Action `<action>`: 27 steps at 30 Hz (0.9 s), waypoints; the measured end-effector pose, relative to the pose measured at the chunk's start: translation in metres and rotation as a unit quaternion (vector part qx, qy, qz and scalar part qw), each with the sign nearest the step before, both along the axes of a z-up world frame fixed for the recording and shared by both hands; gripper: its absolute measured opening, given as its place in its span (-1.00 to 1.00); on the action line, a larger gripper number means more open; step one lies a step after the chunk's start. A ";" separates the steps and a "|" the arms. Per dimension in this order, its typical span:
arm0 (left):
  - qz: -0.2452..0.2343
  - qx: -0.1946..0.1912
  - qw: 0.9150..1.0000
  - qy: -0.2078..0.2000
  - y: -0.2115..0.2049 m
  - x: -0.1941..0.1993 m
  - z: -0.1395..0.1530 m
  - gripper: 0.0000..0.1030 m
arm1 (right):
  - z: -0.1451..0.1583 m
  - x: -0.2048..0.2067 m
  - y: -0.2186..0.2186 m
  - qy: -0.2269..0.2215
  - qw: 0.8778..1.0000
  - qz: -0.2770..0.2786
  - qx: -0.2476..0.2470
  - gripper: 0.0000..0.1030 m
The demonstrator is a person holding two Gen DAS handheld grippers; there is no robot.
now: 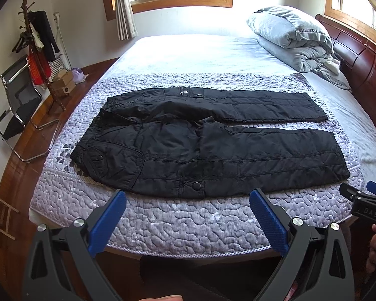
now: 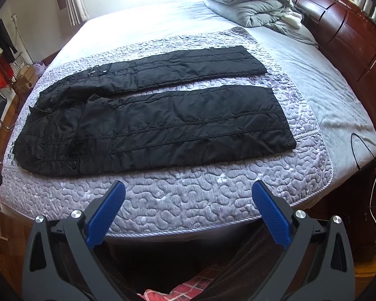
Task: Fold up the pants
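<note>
Left wrist view: pants (image 1: 213, 145) lie flat mid-frame on quilt (image 1: 178, 220), legs pointing right. Left gripper (image 1: 188, 200) wide open, empty. Right wrist view — right gripper (image 2: 188, 190) likewise spread, holding nothing.

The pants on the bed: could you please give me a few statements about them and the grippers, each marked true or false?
1. The pants lie flat with the two legs side by side. True.
2. The left gripper is shut on the waistband. False: it is open and apart from the pants, holding nothing.
3. The pants rest on a quilted mat spread over the bed. True.
4. The right gripper holds a leg hem. False: its fingers are open and short of the pants.
5. The folded duvet lies on top of the pants. False: it sits apart, near the headboard.
</note>
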State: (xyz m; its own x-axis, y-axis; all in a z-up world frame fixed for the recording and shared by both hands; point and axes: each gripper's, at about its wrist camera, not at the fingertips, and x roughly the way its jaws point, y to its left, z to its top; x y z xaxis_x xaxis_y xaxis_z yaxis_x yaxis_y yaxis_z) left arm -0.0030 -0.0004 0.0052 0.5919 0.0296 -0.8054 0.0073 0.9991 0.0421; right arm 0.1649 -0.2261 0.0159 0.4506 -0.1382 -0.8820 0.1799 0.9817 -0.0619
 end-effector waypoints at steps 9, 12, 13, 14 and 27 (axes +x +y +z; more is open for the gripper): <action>-0.001 0.005 1.000 -0.001 0.000 0.002 -0.002 0.93 | 0.006 0.001 -0.004 -0.008 1.000 -0.006 0.004 0.95; 0.000 0.006 1.000 0.000 0.000 0.002 -0.002 0.93 | 0.007 0.001 -0.003 -0.010 1.000 -0.005 0.003 0.95; -0.001 0.006 1.000 0.000 0.000 0.002 -0.002 0.93 | 0.008 0.001 -0.003 -0.010 1.000 -0.004 0.003 0.95; -0.001 0.006 1.000 0.000 0.000 0.002 -0.003 0.93 | 0.008 0.001 -0.003 -0.010 1.000 -0.004 0.003 0.95; -0.001 0.006 1.000 0.000 0.001 0.002 -0.004 0.93 | 0.009 0.001 -0.002 -0.012 1.000 -0.001 0.002 0.95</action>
State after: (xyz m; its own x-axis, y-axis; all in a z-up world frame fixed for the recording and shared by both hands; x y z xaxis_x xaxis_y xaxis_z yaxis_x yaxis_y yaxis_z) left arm -0.0009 0.0010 0.0011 0.5916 0.0375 -0.8054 0.0095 0.9985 0.0535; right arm 0.1663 -0.2284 0.0253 0.4709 -0.1366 -0.8715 0.1837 0.9815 -0.0546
